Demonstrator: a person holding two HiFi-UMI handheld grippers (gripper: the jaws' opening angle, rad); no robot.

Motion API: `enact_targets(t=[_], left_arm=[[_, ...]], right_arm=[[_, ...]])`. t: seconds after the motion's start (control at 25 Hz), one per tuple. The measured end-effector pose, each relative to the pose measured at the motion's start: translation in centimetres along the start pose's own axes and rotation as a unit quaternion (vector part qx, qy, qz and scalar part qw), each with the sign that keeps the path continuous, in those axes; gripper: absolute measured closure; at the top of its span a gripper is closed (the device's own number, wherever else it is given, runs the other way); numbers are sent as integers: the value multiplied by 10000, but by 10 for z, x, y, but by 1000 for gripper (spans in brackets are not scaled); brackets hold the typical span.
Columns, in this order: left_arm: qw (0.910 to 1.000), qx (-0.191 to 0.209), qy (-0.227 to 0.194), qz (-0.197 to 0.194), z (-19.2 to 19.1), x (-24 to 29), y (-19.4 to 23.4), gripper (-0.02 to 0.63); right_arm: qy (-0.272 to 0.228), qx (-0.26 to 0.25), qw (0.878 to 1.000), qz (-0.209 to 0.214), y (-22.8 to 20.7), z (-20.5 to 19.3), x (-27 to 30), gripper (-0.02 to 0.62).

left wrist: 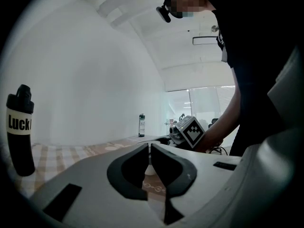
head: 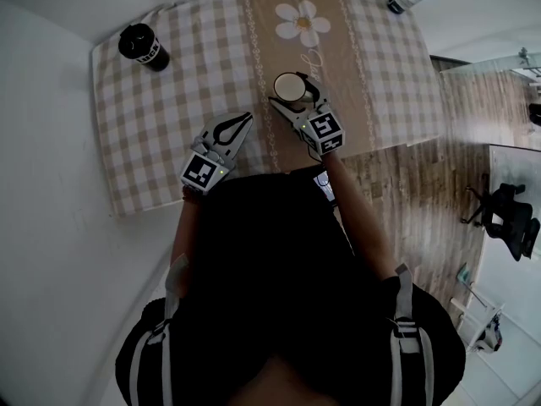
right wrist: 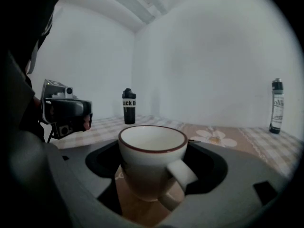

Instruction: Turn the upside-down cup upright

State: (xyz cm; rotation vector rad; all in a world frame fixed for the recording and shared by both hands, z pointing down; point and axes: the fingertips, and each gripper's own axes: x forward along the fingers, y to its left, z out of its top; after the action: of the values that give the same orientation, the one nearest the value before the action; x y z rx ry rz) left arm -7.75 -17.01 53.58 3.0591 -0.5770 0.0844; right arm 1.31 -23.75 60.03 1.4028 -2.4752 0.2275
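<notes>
Right tool (head: 294, 92) clamped on the cup (right wrist: 149, 160), mouth up. I'd lower straight onto the desk (head: 169, 125) beneath, seat it flat, then release. Left tool (left wrist: 150, 151) jaws together, empty.

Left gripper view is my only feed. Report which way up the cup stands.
Observer: The cup stands upright, mouth up.
Operator: Say what holds it.
Observer: The right gripper is clamped on its sides.
Operator: Give me the handle's direction.
Observer: The handle points back toward that gripper's rear, between the jaws.
</notes>
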Motion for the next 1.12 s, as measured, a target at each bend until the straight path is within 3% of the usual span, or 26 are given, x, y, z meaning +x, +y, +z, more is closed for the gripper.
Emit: enact_targets(t=[0.48, 0.92, 1.12], left_arm=[[9998, 57, 137, -110, -8, 4, -5, 603], [9986, 239, 269, -399, -10, 12, -23, 603], [9980, 247, 81, -570, 4, 10, -33, 603]], right_arm=[[-39, 304, 9995, -14, -4, -12, -6, 196], [48, 91, 9999, -4, 5, -20, -10, 196], [246, 87, 9997, -15, 6, -20, -13, 184]])
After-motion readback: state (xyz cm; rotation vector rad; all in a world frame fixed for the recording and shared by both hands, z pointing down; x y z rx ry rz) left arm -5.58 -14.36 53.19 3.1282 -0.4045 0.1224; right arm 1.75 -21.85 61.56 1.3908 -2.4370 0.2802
